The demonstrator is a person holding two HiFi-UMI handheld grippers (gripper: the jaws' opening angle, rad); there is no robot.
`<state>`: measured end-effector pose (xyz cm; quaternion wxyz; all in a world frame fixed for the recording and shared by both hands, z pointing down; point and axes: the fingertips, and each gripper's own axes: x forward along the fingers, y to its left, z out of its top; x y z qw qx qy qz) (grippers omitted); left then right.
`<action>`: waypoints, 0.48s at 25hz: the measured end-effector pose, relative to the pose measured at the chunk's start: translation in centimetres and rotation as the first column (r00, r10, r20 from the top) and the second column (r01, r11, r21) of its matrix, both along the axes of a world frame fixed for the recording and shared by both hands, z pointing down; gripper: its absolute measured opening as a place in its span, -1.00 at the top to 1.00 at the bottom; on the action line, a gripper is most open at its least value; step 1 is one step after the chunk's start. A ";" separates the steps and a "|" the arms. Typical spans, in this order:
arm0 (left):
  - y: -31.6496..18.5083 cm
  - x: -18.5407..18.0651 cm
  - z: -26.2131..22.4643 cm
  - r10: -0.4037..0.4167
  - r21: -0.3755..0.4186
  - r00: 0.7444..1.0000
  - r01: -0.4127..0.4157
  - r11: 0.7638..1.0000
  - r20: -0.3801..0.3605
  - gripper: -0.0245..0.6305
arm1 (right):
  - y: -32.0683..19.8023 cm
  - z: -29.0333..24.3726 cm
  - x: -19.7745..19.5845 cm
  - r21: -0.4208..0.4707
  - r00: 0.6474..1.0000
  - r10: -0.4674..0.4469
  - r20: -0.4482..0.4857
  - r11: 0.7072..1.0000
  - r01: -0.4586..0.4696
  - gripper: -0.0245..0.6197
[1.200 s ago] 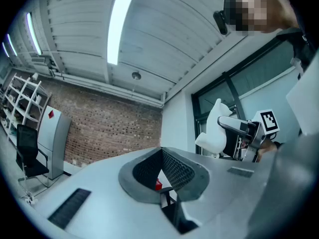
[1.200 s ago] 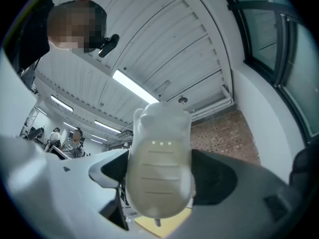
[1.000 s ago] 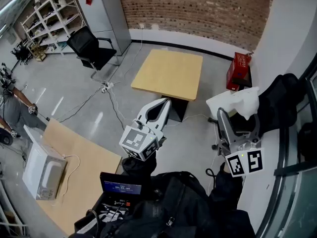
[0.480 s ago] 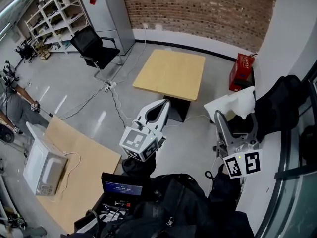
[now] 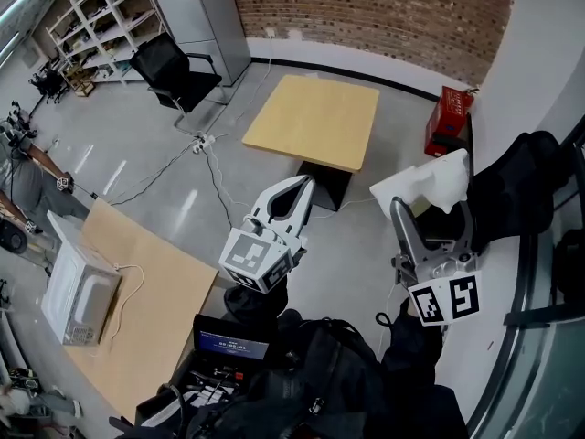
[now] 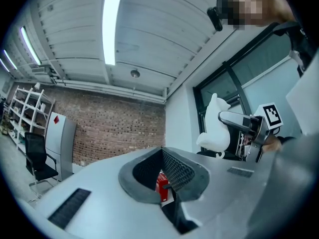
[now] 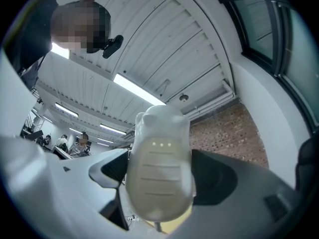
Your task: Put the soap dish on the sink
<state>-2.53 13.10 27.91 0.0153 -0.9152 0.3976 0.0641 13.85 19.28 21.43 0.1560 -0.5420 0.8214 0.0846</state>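
- Head view: two grippers, both high above the floor (image 5: 164, 154) and pointing forward. The left gripper (image 5: 306, 183) is empty. One white soap dish (image 5: 428, 181) sits between the jaws of the right gripper (image 5: 430, 207). One table (image 5: 315, 122), one chair (image 5: 178, 71) and one red box (image 5: 450, 122) stand beyond.
- Left gripper view: this gripper tilts upward. Its jaw tips meet with nothing gripped, and the red box shows through the gap behind them. The right gripper with the soap dish is off to the right.
- Right gripper view: this gripper points up at the ceiling (image 7: 164, 49), jaws clamped on the sides of the one upright soap dish.
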 end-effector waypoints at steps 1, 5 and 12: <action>0.0 -0.1 0.3 -0.006 -0.007 1.000 0.006 1.000 0.002 0.92 | -0.1 0.1 0.1 -0.002 1.000 -0.005 0.002 1.000 0.005 -0.36; -0.5 -0.5 1.1 -0.029 -0.030 1.000 0.030 0.999 0.010 0.92 | -0.8 0.6 0.4 -0.012 1.000 -0.018 0.016 1.000 0.018 -0.36; -2.7 -1.7 1.8 -0.038 -0.032 0.999 0.038 0.999 -0.003 0.92 | -2.9 0.7 -0.7 0.003 0.999 -0.030 0.013 1.000 0.030 -0.36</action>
